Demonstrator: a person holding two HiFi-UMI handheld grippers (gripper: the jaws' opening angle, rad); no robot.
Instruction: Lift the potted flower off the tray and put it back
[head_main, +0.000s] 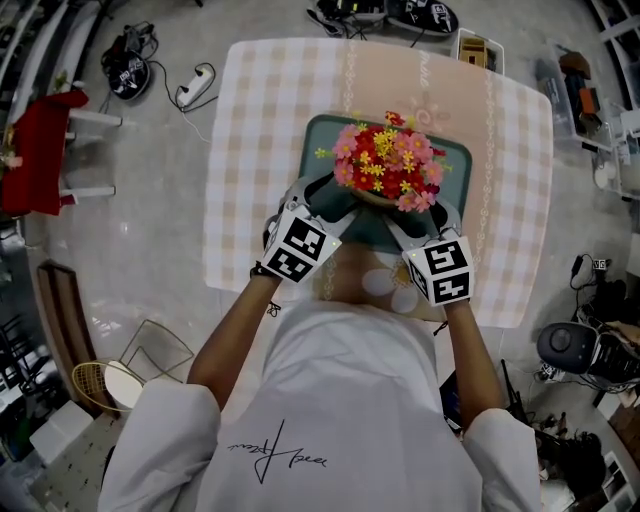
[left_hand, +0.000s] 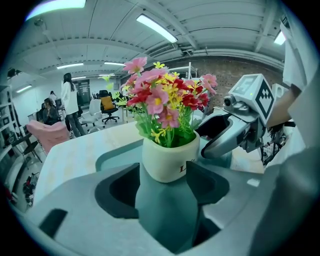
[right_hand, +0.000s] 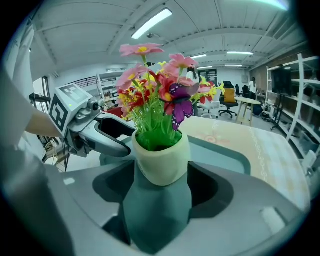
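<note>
The potted flower, pink, red and yellow blooms in a cream pot, stands on the teal tray on the checked table. My left gripper reaches in from the pot's near left and my right gripper from its near right. In the left gripper view the pot sits between the jaws of the left gripper, which stand apart beside it without pressing. The right gripper view shows the same: the cream pot rests on the tray between the spread jaws of the right gripper. The blooms hide the pot from above.
Two white round pieces lie on the table's near edge. On the floor are a power strip, a red-draped chair at the left, a wire basket and equipment at the right. People stand far behind.
</note>
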